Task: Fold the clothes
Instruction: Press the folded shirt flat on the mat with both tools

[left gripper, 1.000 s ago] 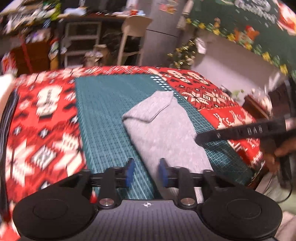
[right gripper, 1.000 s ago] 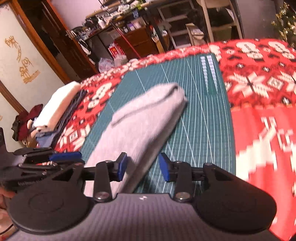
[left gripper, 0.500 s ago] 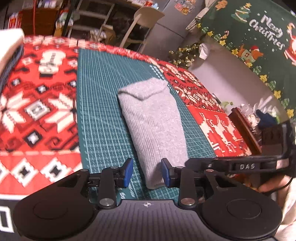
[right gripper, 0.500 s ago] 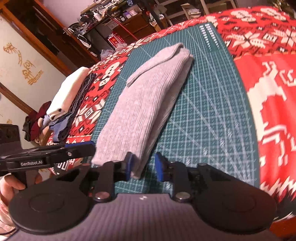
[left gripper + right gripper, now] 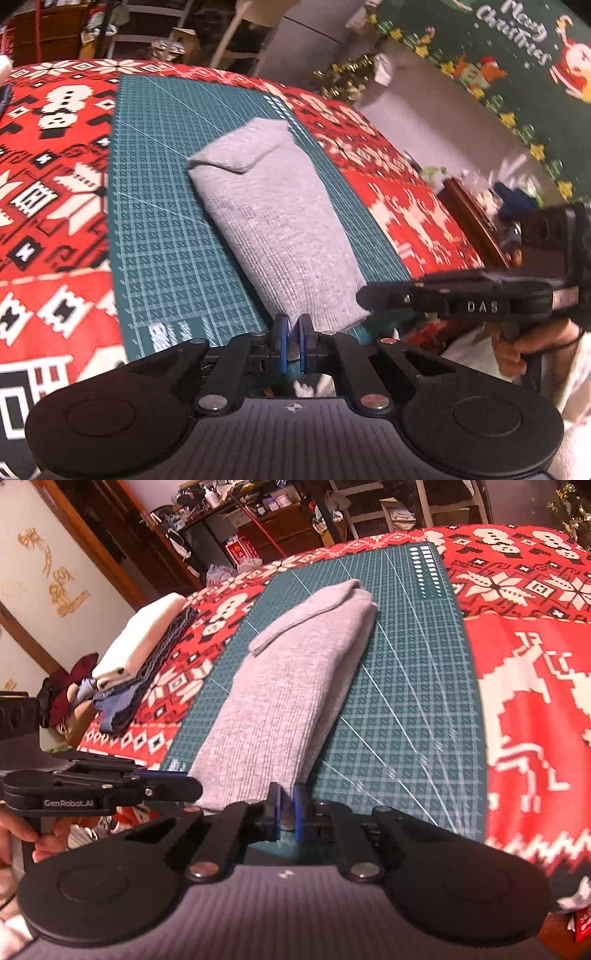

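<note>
A grey knit garment point(image 5: 273, 229), folded into a long narrow strip, lies on the green cutting mat point(image 5: 159, 229). A small flap is turned over at its far end. My left gripper point(image 5: 291, 332) is closing its jaws on the near left corner, and grey cloth shows between the blue pads. In the right wrist view the same garment point(image 5: 291, 686) runs away from me. My right gripper point(image 5: 286, 805) is closing on the near right corner, pads pinching the cloth edge. Each gripper shows in the other's view: the right gripper point(image 5: 364, 295) and the left gripper point(image 5: 192, 782).
The mat point(image 5: 406, 701) rests on a red and white patterned tablecloth point(image 5: 535, 664). A stack of folded clothes point(image 5: 144, 642), white on top of dark blue, sits at the table's left side. A person's hand point(image 5: 535, 343) holds the right gripper's handle. Chairs and shelves stand beyond the table.
Both grippers have come in to the garment's near end, and their jaws have narrowed from wide apart to pinched on the cloth corners.
</note>
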Available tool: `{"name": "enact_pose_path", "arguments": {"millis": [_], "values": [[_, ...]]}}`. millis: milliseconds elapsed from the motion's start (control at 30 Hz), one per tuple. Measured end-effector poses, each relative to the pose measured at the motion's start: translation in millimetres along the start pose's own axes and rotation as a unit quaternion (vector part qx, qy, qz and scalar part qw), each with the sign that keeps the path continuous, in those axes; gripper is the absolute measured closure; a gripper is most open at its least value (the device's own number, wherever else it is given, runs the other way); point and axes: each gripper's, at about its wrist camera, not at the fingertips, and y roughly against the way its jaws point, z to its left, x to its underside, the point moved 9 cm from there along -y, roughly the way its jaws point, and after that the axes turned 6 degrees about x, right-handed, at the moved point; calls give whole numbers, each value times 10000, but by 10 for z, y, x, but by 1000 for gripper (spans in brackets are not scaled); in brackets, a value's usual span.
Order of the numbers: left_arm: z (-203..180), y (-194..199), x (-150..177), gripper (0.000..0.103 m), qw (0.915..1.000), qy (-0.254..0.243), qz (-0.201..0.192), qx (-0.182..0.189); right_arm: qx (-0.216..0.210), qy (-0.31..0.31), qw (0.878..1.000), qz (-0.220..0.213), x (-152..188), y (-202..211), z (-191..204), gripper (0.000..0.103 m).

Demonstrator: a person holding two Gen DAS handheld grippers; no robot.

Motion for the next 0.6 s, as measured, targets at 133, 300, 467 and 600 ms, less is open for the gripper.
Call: {"name": "enact_pose_path", "arguments": {"millis": [133,300,467,600], "values": [[-44,145,-30,83,9988,-242,-191,-367,190,71,9997,-156,0,142,-82,88],[-121,301,-296,74,9943,-519,-760,-530,195,254,9971,-684,-213,251,7,88],[-278,81,-451,98,9904,-969,-850,-494,595,1024,9887,-923,-355,106,241,88],[-308,-212,-335,102,9896,-1260,-372,-588,539,1434,9855,-724,-293,-70,390,94]]}}
